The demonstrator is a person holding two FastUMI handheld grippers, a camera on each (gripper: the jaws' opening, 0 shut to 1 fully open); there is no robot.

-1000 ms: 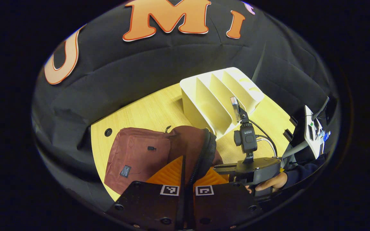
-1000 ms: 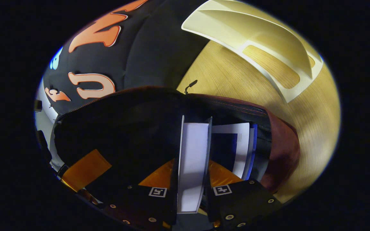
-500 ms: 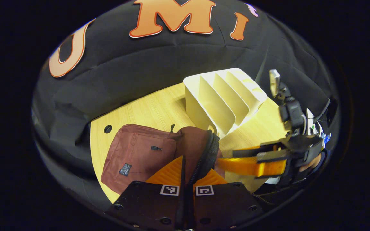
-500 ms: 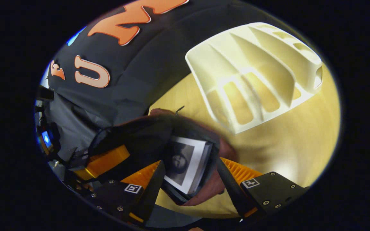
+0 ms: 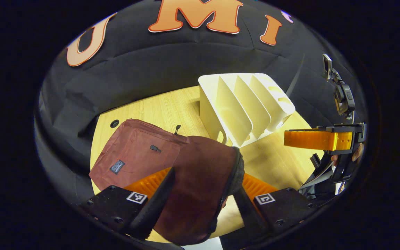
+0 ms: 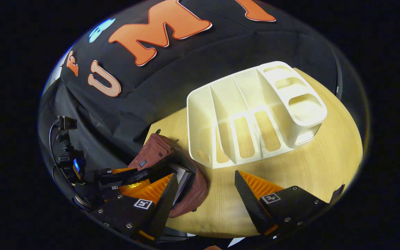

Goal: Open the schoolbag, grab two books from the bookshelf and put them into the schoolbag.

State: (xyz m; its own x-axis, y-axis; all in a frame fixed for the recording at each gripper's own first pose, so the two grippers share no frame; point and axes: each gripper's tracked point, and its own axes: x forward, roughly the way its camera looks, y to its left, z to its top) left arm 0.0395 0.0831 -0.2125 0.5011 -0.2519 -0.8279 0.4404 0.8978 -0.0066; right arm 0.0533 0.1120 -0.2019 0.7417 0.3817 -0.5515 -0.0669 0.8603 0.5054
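Maroon fabric of the schoolbag (image 5: 200,180) is seen slumped on the wooden table (image 6: 300,163), near the empty white ribbed bookshelf (image 6: 252,114), with books (image 6: 182,178) edge-up in its mouth. Both the left gripper (image 5: 200,205) and right gripper (image 6: 203,205) are spread apart, clamping nothing. Unsupported, the soft mouth could sag and books be spilled.

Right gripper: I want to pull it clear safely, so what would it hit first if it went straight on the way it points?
Probably the white bookshelf. The open right gripper points over bare table at its base, though depth is unclear.
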